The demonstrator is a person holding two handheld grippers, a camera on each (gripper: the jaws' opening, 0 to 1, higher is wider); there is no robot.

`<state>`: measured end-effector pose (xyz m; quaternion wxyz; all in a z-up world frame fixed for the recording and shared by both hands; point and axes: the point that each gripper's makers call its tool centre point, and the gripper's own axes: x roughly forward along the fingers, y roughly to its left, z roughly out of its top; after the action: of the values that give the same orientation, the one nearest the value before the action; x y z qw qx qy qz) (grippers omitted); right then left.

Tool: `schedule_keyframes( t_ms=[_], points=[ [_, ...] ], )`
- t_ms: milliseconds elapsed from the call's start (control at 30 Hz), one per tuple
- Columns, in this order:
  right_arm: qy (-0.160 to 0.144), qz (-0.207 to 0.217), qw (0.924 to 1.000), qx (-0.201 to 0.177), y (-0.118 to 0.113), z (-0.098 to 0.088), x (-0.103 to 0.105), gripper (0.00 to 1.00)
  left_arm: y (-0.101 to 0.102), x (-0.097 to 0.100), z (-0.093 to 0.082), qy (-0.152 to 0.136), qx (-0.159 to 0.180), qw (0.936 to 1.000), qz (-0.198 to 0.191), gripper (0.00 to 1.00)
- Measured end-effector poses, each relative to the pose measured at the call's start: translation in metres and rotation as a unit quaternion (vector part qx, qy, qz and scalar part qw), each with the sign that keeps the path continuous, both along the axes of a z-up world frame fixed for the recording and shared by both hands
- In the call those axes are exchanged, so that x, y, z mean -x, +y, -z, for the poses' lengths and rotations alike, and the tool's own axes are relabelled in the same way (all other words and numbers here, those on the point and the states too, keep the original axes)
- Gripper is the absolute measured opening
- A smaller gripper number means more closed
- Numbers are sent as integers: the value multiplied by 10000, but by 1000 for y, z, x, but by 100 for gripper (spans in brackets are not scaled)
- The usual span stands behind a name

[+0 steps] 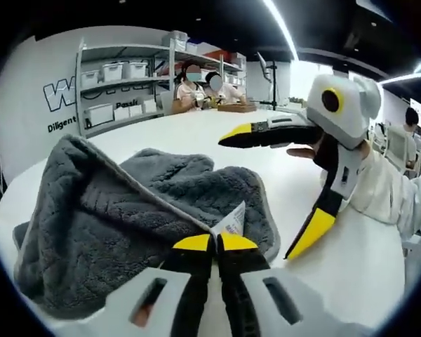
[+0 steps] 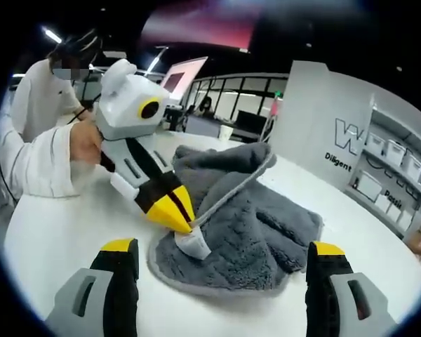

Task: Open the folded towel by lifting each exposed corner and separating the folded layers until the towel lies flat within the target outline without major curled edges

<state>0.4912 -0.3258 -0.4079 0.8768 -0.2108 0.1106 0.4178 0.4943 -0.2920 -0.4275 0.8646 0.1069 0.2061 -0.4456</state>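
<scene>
Tabletop (image 2: pixel 63 232): a white surface on which the towel is carried, spread wide under and beyond both tools.

Towel (image 1: pixel 91 225): a grey plush cloth, seen bunched and partly folded on the tabletop. In the left gripper view it lies directly ahead of the left tool's tips, rising to the left; in the right gripper view it lies ahead, between the right tool's two jaws.

Handling: it is judged soft, limp and light. No shape would be kept when lifted, and sag and drag of the layers beneath are to be expected. The pile looks grippy rather than slippery; nothing about it is fragile.

Raised fold: a banded edge is seen lifted into a ridge, running up and away from the left tool's tips.

Left tool (image 1: pixel 215 243): the yellow-tipped jaws are closed together on the towel's hem, right at the label.

Right tool (image 2: pixel 224 256): the jaws are spread wide with nothing between them, just short of the towel's near edge.

Where to hold: the bound hem at a corner is judged best, since a single layer can be pinched there; a grip in the thick pile would likely gather several layers.

Label (image 2: pixel 194 243): a small white tag at the hem, just beside the left tool's tips.
</scene>
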Motion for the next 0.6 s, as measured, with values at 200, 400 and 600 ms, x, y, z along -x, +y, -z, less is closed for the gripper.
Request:
schedule_keyframes(
  t_ms=[200,400,600],
  points=[
    [9,-49,10000,-3,2,0,2,99,-6,7,1,110,74,9997,191,3],
    [21,-84,10000,31,3,2,3,99,-12,14,1,183,115,9990,394,3],
    [23,-120,9999,25,4,1,4,99,-17,20,3,204,81,9983,539,3]
  ],
)
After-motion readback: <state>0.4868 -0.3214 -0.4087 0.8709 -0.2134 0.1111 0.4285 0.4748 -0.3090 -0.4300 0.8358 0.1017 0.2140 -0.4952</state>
